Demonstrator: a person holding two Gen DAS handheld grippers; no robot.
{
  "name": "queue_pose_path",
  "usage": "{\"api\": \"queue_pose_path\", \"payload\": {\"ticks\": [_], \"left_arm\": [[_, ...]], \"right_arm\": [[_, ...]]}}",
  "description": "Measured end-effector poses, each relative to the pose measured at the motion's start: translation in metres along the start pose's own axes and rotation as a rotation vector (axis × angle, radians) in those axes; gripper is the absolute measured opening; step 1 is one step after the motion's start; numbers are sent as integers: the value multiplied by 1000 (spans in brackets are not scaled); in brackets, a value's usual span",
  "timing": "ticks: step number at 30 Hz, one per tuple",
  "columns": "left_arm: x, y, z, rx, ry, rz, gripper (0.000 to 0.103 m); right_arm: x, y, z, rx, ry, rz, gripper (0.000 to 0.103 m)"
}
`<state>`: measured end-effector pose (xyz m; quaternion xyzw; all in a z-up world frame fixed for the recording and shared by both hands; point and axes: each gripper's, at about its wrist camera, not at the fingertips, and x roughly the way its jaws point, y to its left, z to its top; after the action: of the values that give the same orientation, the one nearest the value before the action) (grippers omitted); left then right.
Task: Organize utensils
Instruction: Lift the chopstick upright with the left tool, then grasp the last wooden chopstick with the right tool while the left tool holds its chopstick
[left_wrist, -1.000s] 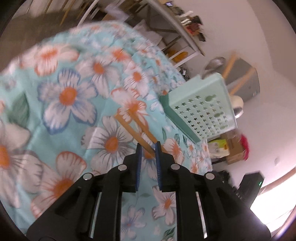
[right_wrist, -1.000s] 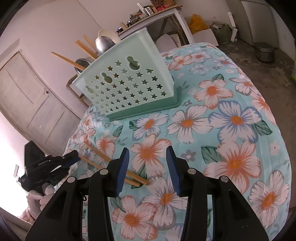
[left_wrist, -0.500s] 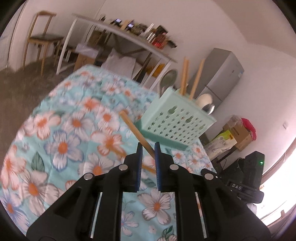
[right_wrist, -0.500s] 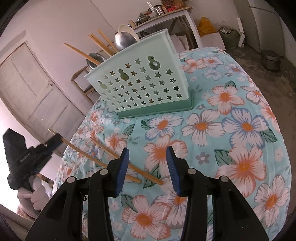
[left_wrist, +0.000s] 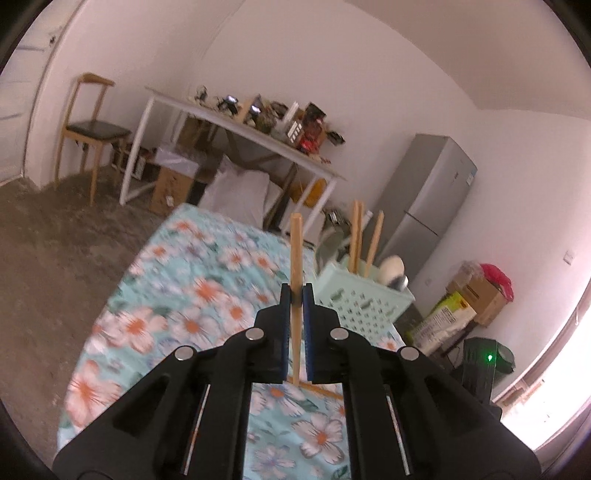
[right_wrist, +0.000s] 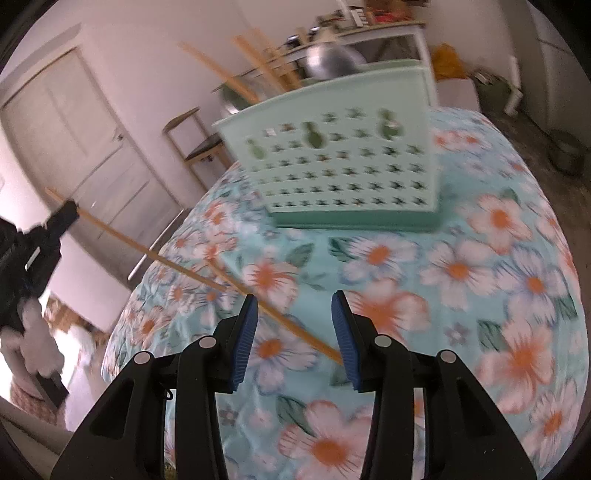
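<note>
Clamping one chopstick (left_wrist: 296, 258) in my left gripper (left_wrist: 296, 295), I held it short of the mint basket (left_wrist: 364, 299). My right gripper (right_wrist: 294, 325) stood apart, empty; next I needed to tip it in among those upright.

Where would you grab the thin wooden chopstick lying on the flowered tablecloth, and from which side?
Probably near its middle, from straight above, with the open right tongs closing across its thin width. The thin wooden chopstick lies flat on the flowered tablecloth, so only its top and long sides are free. A mid-length grip should keep it from tipping.
</note>
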<state>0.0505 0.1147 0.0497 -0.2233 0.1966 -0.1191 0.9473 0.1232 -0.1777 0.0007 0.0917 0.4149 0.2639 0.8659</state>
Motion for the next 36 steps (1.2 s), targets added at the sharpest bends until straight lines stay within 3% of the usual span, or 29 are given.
{"api": "queue_pose_path", "payload": {"ticks": [8,15,25,29,36], "left_arm": [[-27,13,18,20,-78,113,5],[-24,9,29,89,-69,222,5],[10,8,37,150,30,360,6],[16,5,41,166,37,374,6],[22,-1,41,183,42,376,6]], "right_arm": [[48,59,18,-263,81,31,40],[94,97,25,-447,148,-1,34],[133,114,25,-540,219,-38,23],[135,114,25,-533,218,-40,14],[133,110,32,-505,196,-37,11]]}}
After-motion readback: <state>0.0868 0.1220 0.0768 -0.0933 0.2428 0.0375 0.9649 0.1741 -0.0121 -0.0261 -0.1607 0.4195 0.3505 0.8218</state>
